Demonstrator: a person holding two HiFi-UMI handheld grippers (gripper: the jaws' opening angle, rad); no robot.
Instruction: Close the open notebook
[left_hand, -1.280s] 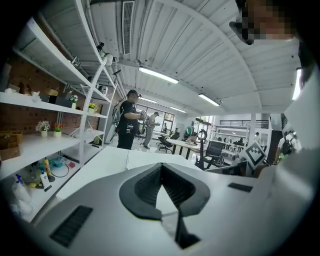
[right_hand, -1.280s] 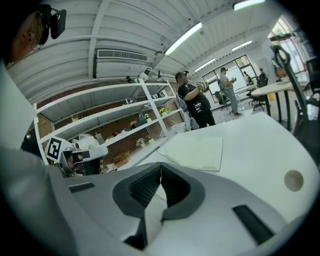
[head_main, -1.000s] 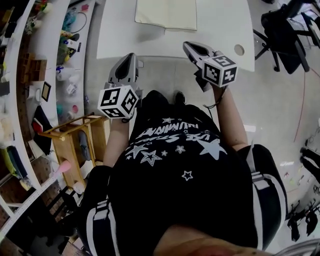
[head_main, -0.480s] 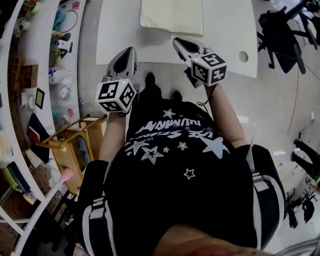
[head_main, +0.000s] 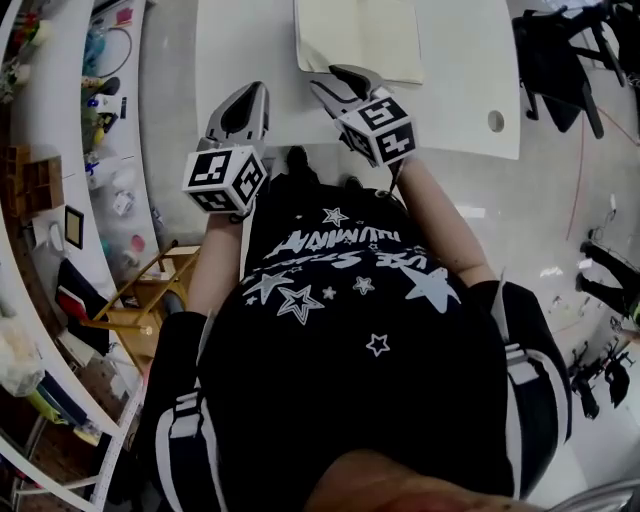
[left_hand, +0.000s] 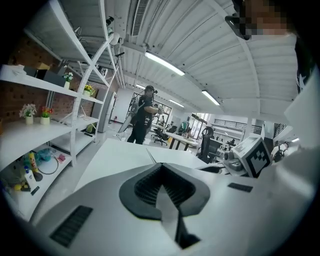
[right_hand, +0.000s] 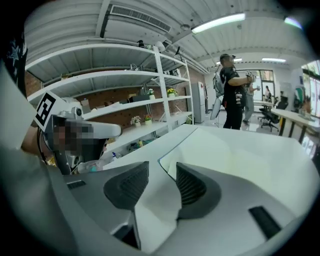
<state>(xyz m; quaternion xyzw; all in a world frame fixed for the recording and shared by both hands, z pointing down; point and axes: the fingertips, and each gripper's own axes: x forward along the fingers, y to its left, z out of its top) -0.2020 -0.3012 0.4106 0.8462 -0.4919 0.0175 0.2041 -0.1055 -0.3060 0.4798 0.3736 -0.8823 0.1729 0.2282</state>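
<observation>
I see a white rectangular tabletop (head_main: 240, 50) running out ahead of both grippers. An open notebook with cream pages (head_main: 365, 35) lies flat on it. Its near corner is just in front of the right gripper (head_main: 335, 85), whose jaws are opening with nothing between them. It sits ahead and to the right of the left gripper (head_main: 248, 100). Well off to the right gripper's right, the top has a small round hole (head_main: 496, 121).

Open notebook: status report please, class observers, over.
Left hand-held gripper shut, empty. Right hand-held gripper opening, empty, at corner of cream-paged open notebook on white table. Nothing in the way.
</observation>
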